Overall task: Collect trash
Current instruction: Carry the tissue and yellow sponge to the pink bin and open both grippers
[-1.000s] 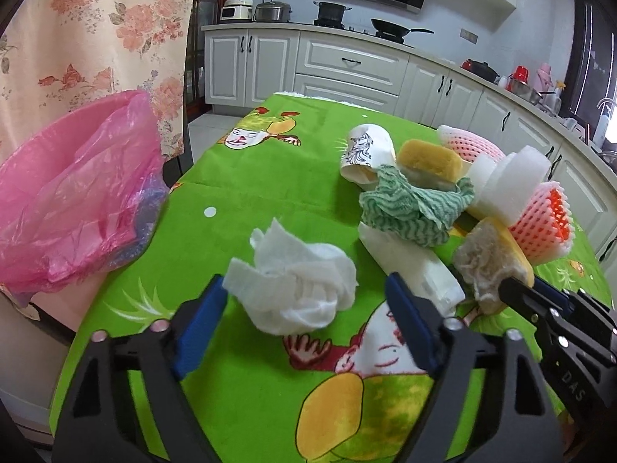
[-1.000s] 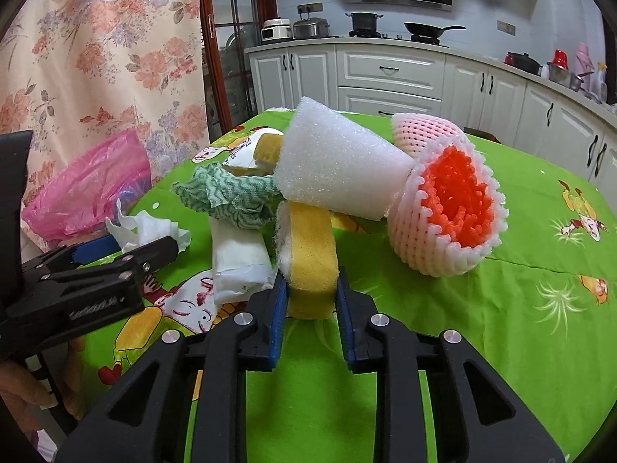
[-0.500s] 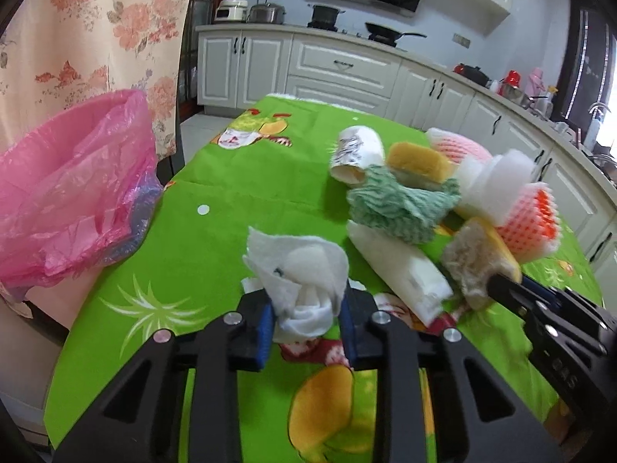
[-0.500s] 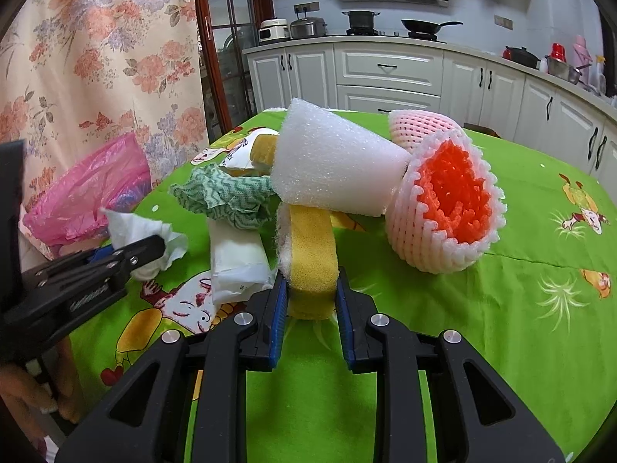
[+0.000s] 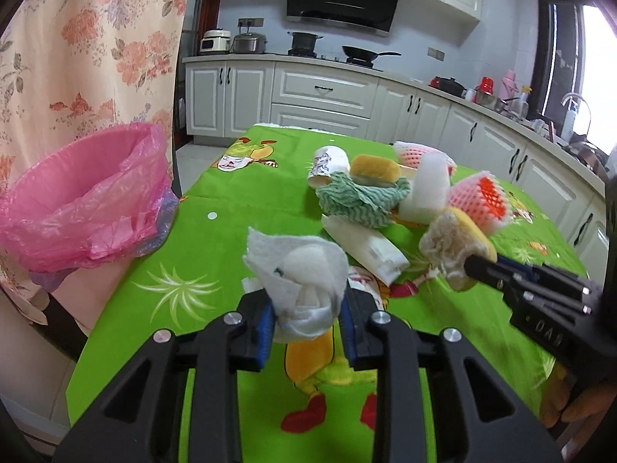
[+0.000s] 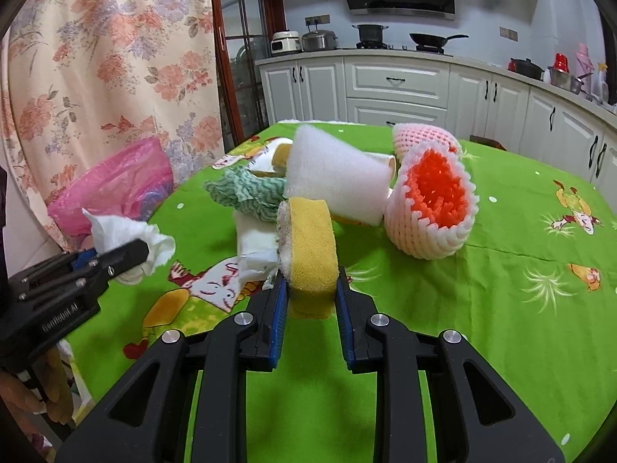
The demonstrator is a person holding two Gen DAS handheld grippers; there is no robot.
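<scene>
Off the table's (image 5: 216,193) left edge, the pink-lined bin (image 5: 83,208) lies nearest the left tool (image 5: 306,318), clamped on crumpled tissue (image 5: 300,277); the right tool (image 6: 310,301) grips a yellow sponge (image 6: 310,247).

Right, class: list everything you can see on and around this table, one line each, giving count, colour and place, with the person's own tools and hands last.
Crumpled tissue: one, white, in left claw.
Sponge: one, yellow, in right claw.
Second sponge: one, yellow, in pile.
Cloth: one, green-white, in pile.
Foam fruit nets: two, pink-orange, in pile.
Foam sheet: one, white, on pile.
Paper cup: one, white, on its side.
Bin bag: one, pink, left of table.
Tablecloth: one, green.
Left claw: black, blue pads.
Right claw: black, blue pads.
</scene>
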